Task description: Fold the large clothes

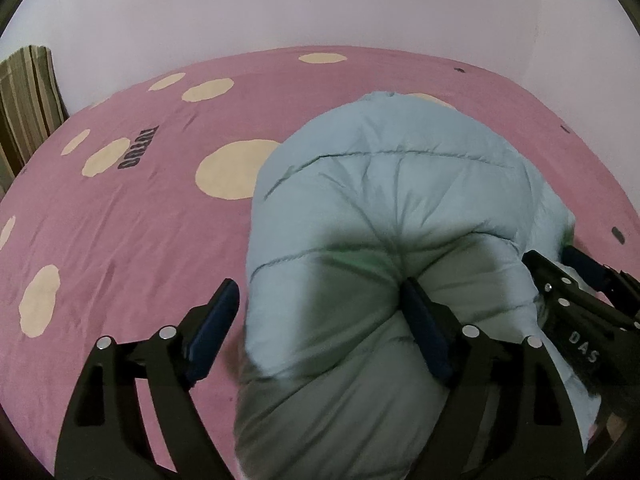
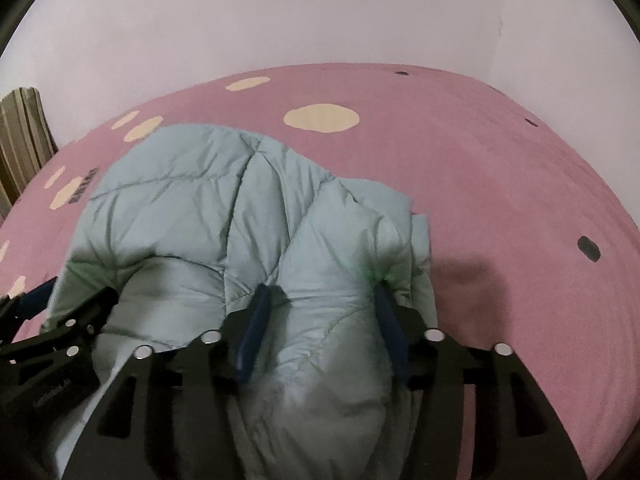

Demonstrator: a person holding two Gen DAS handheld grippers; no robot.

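Puffy jacket (image 1: 380, 200) bulges between both spread tools, left (image 1: 320, 316) and right (image 2: 320, 316).

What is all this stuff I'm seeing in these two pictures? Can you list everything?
puffy jacket: one, pale blue-green, quilted, bunched on the bed near the grippers.
bedsheet: one, pink with cream spots, a few dark spots and dark lettering, covering the bed.
striped cloth: one, green and brown stripes, far left edge beside the bed.
wall: pale, behind the bed.
left gripper: one, black with blue pads, jaws wide, jacket edge between them.
right gripper: one, black with blue pads, jaws apart around a jacket fold.
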